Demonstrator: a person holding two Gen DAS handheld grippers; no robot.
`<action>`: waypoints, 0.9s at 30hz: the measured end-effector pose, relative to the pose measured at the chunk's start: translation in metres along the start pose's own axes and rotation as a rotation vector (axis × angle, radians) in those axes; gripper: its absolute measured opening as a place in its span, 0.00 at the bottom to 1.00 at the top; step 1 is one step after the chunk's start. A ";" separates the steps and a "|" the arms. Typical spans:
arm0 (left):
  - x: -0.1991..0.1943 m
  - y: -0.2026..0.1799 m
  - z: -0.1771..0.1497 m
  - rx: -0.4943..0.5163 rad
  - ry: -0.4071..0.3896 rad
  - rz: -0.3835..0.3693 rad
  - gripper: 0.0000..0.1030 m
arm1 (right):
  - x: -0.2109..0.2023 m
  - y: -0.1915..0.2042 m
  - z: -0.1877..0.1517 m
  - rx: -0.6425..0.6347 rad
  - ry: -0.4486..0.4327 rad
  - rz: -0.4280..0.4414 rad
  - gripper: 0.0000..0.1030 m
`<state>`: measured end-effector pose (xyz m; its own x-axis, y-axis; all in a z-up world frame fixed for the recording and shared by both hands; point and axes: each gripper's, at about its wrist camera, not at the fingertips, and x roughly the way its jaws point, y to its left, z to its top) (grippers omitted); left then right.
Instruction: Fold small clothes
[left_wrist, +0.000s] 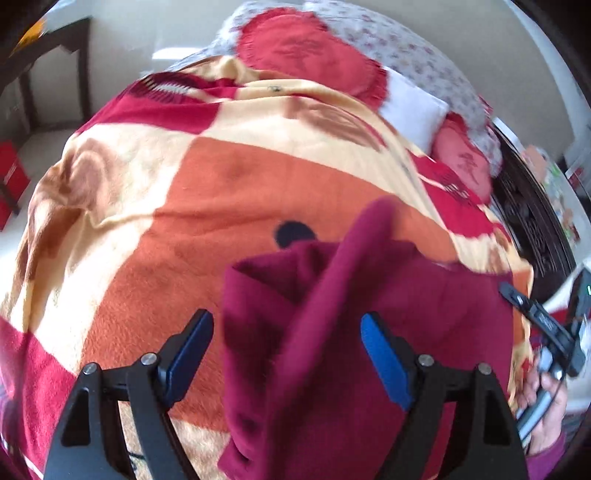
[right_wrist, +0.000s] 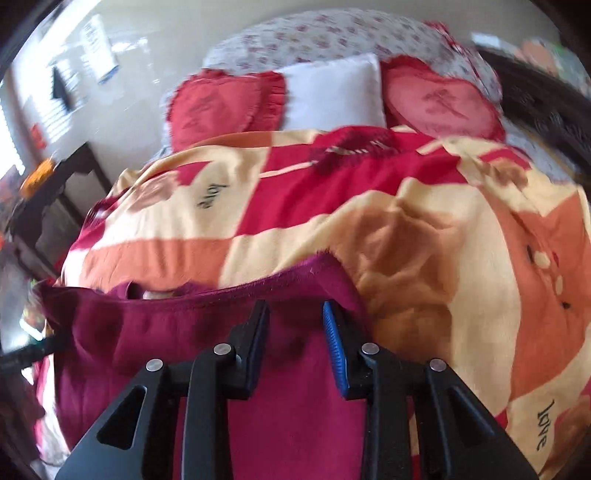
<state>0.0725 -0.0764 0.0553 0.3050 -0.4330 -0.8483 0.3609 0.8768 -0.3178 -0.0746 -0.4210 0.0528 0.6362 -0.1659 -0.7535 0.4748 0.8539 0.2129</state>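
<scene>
A maroon fleece garment (left_wrist: 332, 369) lies on an orange, cream and red blanket (left_wrist: 221, 184); one fold of it rises in a ridge between my left gripper's fingers. The left gripper (left_wrist: 288, 315) is open wide, its blue pads clear of the cloth on both sides. In the right wrist view the garment (right_wrist: 147, 332) spreads flat with its hem toward the pillows. My right gripper (right_wrist: 294, 305) hovers over its right part, jaws narrowly apart, pads not pressing on cloth. The right gripper's body (left_wrist: 546, 321) and the hand holding it (left_wrist: 546, 406) show at the left view's right edge.
The blanket (right_wrist: 443, 240) covers a bed. Two red heart-shaped cushions (right_wrist: 221, 107) (right_wrist: 443, 99) and a white pillow (right_wrist: 332, 92) lie at its far end. A dark table (right_wrist: 55, 192) stands to the left, and a dark carved bed frame (left_wrist: 528, 221) runs along the right.
</scene>
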 end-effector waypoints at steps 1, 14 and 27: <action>-0.001 0.007 0.001 -0.030 0.010 -0.007 0.83 | -0.006 -0.007 0.001 0.043 0.002 0.034 0.14; -0.066 0.028 -0.089 0.127 0.041 -0.158 0.84 | -0.088 -0.029 -0.128 -0.017 0.118 0.087 0.16; -0.048 0.020 -0.129 0.207 0.143 -0.156 0.24 | -0.104 -0.034 -0.150 0.059 0.106 0.185 0.00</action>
<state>-0.0486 -0.0110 0.0351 0.1093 -0.5123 -0.8518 0.5701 0.7343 -0.3685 -0.2483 -0.3586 0.0310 0.6495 0.0460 -0.7589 0.3927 0.8344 0.3867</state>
